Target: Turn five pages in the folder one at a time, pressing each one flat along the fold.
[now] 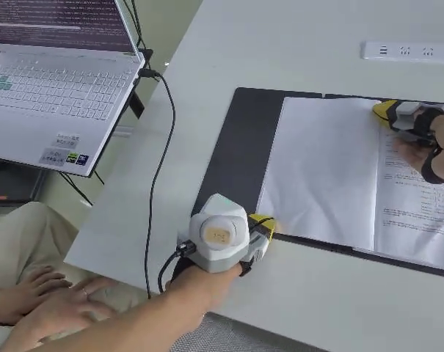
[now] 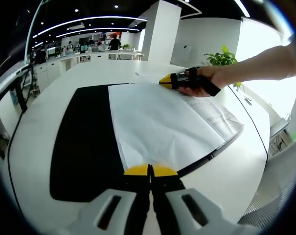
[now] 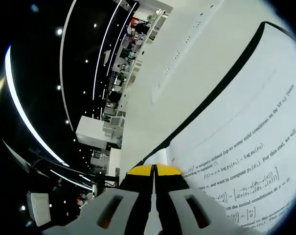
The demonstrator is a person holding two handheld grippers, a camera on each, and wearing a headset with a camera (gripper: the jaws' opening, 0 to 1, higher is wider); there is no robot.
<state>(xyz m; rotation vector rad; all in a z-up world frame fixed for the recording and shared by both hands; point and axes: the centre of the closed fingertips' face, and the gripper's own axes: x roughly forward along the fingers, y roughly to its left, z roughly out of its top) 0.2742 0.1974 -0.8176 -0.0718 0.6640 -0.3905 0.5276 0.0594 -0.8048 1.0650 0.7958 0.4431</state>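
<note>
The black folder (image 1: 236,147) lies open on the white table. A blank turned page (image 1: 324,169) rests on its left half and a printed page (image 1: 416,213) on its right. My left gripper (image 1: 264,222) is shut, its yellow tips at the blank page's near left corner. In the left gripper view the tips (image 2: 150,170) meet the edge of the blank page (image 2: 162,122). My right gripper (image 1: 384,110) is shut at the far end of the fold. In its own view the closed tips (image 3: 154,169) sit at the top edge of the printed page (image 3: 245,147).
An open laptop (image 1: 53,73) stands at the far left, with a black cable (image 1: 159,169) trailing over the table's left edge. A white power strip (image 1: 409,51) lies beyond the folder. A person's hand (image 1: 38,293) rests on a lap at the lower left.
</note>
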